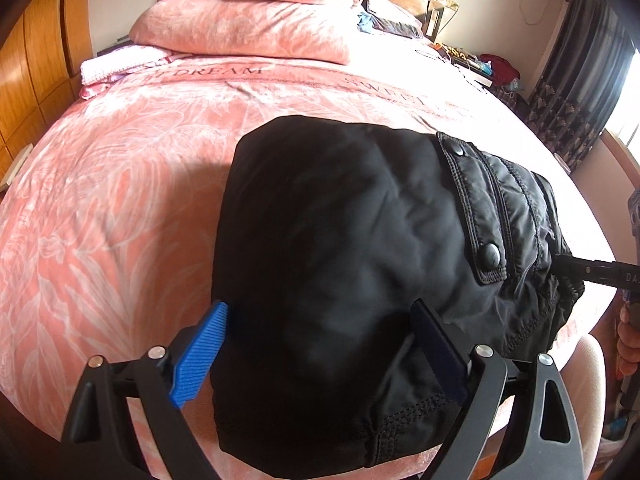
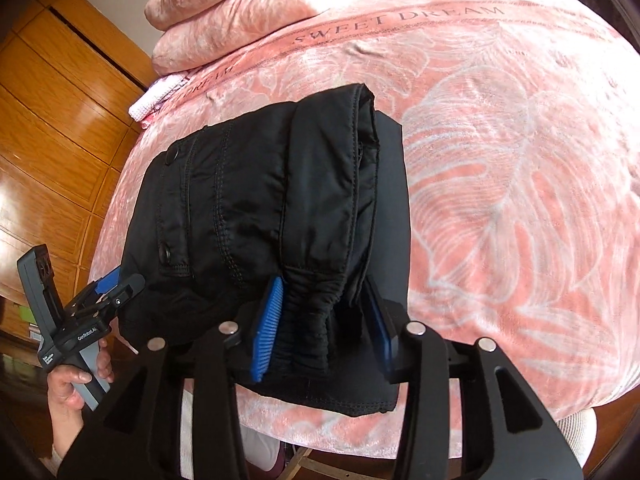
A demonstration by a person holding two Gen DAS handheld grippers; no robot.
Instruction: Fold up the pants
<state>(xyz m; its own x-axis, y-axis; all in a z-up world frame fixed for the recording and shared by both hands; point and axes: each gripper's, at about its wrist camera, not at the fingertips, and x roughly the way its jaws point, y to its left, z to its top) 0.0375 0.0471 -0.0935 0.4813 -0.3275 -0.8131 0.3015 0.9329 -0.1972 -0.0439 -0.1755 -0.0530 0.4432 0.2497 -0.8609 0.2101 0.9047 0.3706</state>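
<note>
Right gripper (image 2: 320, 328) stands spread around the elastic waistband, not pinching; left gripper (image 1: 320, 344) spread too. Black pants (image 2: 260, 200) lie folded on the bed (image 2: 520, 160) — soft, slippery, puffy; grip stitched edges.

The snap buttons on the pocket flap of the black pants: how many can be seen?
2. One snap button is at the far end of the pocket flap, the other at its near end. More may be hidden in the folds.

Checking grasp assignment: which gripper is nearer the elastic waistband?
Right. The right gripper straddles the elastic waistband; the left gripper sits across the pants' plain folded end, away from it.
</note>
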